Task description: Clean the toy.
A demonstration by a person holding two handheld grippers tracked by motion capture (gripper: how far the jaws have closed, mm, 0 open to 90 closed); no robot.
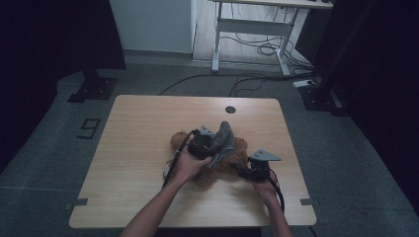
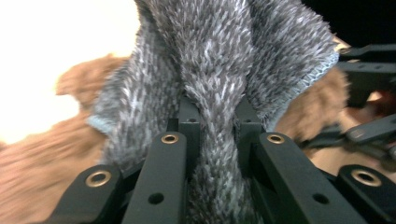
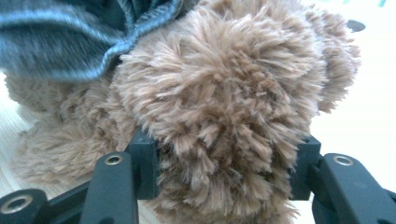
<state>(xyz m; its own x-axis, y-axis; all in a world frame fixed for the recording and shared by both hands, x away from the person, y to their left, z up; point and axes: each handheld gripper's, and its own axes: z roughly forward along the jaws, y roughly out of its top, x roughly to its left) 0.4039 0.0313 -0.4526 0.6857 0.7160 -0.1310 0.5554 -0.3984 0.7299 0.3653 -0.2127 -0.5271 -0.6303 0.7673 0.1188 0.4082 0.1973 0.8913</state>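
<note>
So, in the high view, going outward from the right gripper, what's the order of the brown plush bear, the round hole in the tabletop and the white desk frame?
1. Brown plush bear: beside the right gripper, at its jaws.
2. Round hole: near the table's far edge.
3. White desk frame: on the floor beyond the table.

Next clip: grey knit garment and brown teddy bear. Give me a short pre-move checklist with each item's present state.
1. Left tool pinches the grey garment: ok.
2. Right tool has a limb of the teddy bear between its jaws: ok.
3. Right grip firm: cannot tell.
4. Bear rests on the table, away from its edges: ok.
5. Garment free of the bear: not ok, it drapes against the fur.
</note>
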